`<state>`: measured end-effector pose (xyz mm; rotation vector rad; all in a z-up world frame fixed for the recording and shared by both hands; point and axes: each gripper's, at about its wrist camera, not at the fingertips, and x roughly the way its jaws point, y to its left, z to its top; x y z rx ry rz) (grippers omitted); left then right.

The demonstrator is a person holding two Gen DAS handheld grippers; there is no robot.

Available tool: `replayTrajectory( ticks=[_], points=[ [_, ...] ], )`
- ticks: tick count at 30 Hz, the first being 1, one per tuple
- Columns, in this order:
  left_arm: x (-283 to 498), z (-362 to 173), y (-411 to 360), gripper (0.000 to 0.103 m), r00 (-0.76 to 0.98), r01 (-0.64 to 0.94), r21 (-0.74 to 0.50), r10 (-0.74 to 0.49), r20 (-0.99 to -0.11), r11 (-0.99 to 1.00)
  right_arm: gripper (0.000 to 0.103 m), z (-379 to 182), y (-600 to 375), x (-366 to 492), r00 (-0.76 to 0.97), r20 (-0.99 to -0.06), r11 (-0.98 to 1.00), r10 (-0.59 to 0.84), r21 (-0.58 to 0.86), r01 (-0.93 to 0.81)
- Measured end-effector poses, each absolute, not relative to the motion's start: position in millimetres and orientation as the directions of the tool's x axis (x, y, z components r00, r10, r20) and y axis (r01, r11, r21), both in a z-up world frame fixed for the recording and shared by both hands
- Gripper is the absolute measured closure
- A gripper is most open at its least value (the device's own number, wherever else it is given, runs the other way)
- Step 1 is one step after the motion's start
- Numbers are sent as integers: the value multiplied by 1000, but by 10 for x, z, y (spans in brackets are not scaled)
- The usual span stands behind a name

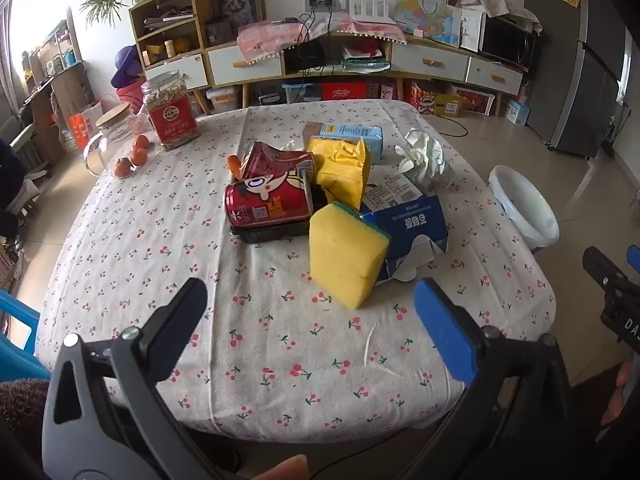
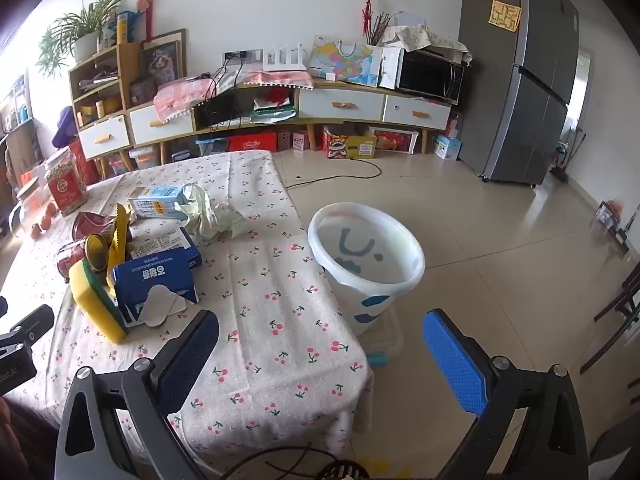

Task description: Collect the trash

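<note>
A pile of trash lies mid-table: a yellow sponge [image 1: 346, 254] with a green back, a torn blue tissue box [image 1: 412, 228], two crushed red cans [image 1: 266, 200], a yellow wrapper [image 1: 344, 170], a light blue carton [image 1: 350, 134] and crumpled white paper [image 1: 424, 156]. My left gripper [image 1: 312, 312] is open and empty, just short of the sponge. My right gripper [image 2: 320, 344] is open and empty over the table's right edge. A white bin [image 2: 366, 254] stands on the floor beside the table; it also shows in the left wrist view [image 1: 524, 208].
A red-labelled jar [image 1: 170, 110], a glass jar with a wooden lid [image 1: 108, 136] and small oranges [image 1: 134, 156] sit at the table's far left. A cherry-print cloth [image 1: 280, 340] covers the table. A sideboard [image 2: 260, 112] and a grey fridge [image 2: 520, 72] stand behind.
</note>
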<state>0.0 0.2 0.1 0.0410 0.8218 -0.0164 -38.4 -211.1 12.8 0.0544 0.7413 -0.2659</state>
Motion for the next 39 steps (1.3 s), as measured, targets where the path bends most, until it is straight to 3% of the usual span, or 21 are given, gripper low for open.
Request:
replayTrajectory(
  ticks=[7, 39],
  points=[
    [12, -7, 26, 0, 682, 27, 28, 2, -732, 999, 0, 101, -2059, -365, 694, -669, 960, -265, -118, 253],
    [-13, 25, 99, 0, 682, 23, 12, -7, -731, 1000, 0, 69, -2045, -347, 686, -675, 958, -271, -117, 263]
  ],
)
